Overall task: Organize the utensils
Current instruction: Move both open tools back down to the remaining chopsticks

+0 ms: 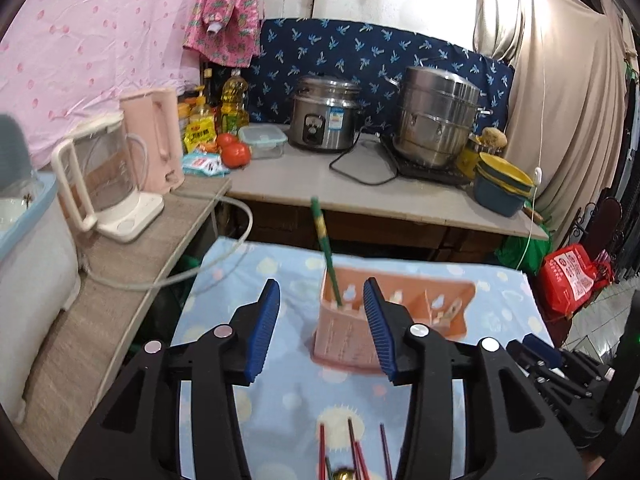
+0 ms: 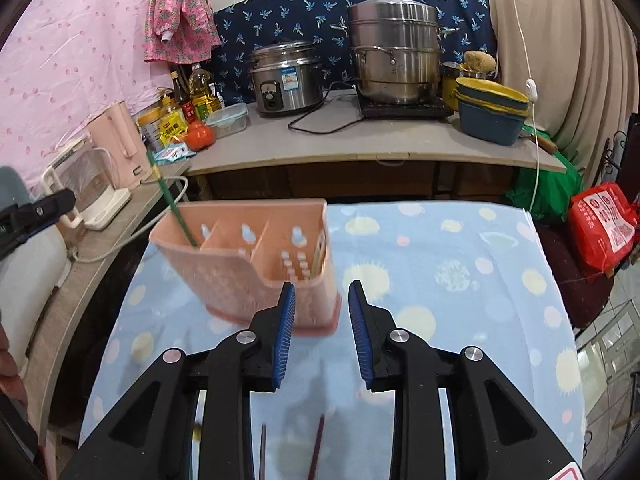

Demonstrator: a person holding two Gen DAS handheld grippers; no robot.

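Note:
A pink perforated utensil holder (image 1: pixel 352 332) stands on the blue patterned cloth; it also shows in the right wrist view (image 2: pixel 256 256). One green chopstick (image 1: pixel 326 248) stands in its left compartment, also seen in the right wrist view (image 2: pixel 170 204). My left gripper (image 1: pixel 322 320) is open and empty just in front of the holder. My right gripper (image 2: pixel 322 312) is open and empty at the holder's near right corner. Several loose chopsticks (image 1: pixel 352 452) lie on the cloth under my left gripper, and two (image 2: pixel 316 444) show under my right.
A counter (image 1: pixel 360 188) behind holds a rice cooker (image 1: pixel 324 118), steamer pot (image 1: pixel 436 120), stacked bowls (image 1: pixel 502 188), tomatoes (image 1: pixel 236 152) and bottles. Two kettles (image 1: pixel 108 172) stand on a side shelf at left. A red bag (image 1: pixel 570 276) sits at right.

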